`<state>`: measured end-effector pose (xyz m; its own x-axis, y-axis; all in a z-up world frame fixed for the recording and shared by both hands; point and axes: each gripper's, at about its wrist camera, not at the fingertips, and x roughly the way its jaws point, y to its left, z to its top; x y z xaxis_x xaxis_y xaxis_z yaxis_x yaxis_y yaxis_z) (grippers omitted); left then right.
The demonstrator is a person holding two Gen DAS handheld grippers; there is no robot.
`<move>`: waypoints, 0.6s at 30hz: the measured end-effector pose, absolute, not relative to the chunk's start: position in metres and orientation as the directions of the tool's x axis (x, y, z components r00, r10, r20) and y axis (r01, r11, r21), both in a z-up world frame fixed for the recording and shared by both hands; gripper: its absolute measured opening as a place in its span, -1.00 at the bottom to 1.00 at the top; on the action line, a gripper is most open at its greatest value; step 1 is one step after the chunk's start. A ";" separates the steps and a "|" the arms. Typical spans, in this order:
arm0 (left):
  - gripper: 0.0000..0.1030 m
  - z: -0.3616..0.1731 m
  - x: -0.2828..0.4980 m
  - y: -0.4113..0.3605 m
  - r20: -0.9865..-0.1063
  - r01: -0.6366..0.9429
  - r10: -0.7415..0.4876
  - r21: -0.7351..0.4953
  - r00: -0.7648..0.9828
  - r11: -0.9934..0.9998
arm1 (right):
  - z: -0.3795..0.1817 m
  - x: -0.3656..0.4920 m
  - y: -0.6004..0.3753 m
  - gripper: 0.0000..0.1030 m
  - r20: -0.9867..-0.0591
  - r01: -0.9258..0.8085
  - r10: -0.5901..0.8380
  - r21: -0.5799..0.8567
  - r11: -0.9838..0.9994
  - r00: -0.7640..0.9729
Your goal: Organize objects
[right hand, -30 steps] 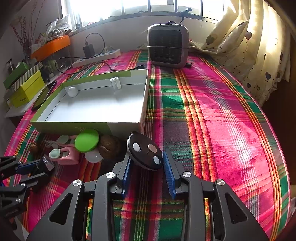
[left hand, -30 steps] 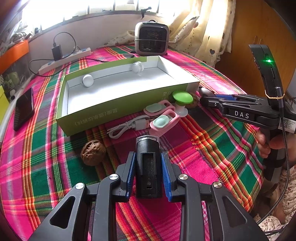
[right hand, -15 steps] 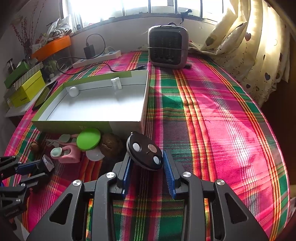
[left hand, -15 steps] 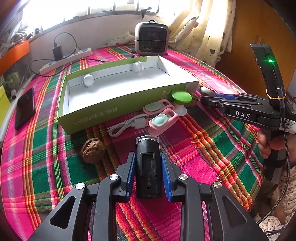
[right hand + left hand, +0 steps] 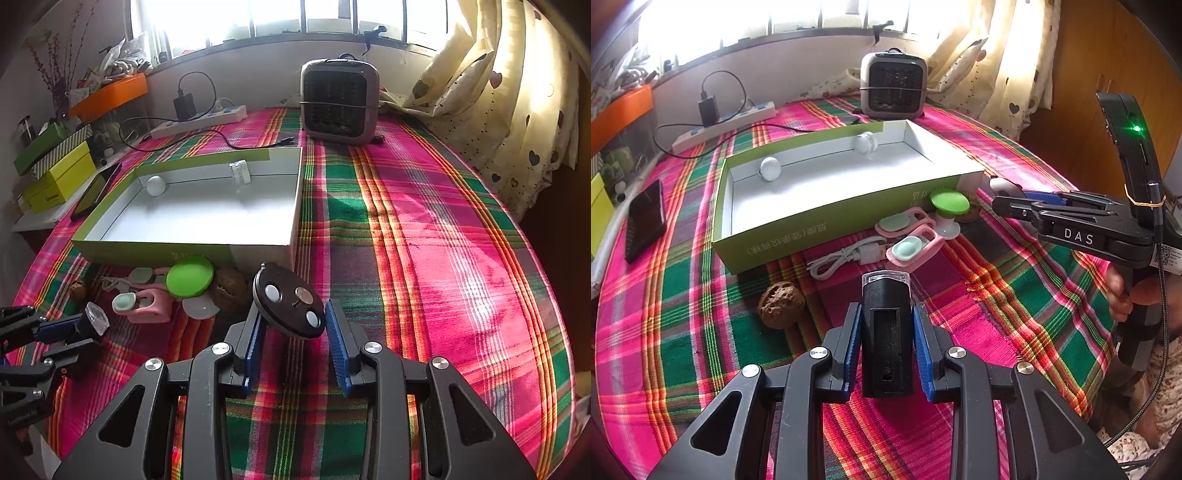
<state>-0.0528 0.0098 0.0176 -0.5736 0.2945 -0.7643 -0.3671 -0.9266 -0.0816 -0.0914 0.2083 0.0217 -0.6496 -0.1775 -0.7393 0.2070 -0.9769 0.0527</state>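
Box lies ahead of both tongs: left tongs are clamped on a black torch, right tongs on a black disc; each is best carried over the rim before being released.

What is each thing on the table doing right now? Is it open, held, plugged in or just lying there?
Left gripper: shut on the black torch, off the cloth.
Right gripper: shut on the black disc.
Green box: open, no lid, two small white things inside.
Charger: plugged into the power strip.
Phone: screen dark, lying flat.
White cable: coiled, lying loose.
Walnut: lying on the cloth.
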 end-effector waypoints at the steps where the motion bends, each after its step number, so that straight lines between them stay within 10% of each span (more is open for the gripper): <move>1: -0.52 0.018 -0.053 0.009 -0.763 -0.366 0.295 -0.083 -0.575 -0.927 | 0.023 -0.091 0.208 -0.34 -0.738 0.207 -0.178 0.053 -0.977 -0.651; 18: -0.52 0.038 -0.049 0.003 -0.738 -0.352 0.305 -0.097 -0.602 -0.931 | 0.042 -0.082 0.206 -0.34 -0.707 0.228 -0.200 0.057 -0.972 -0.678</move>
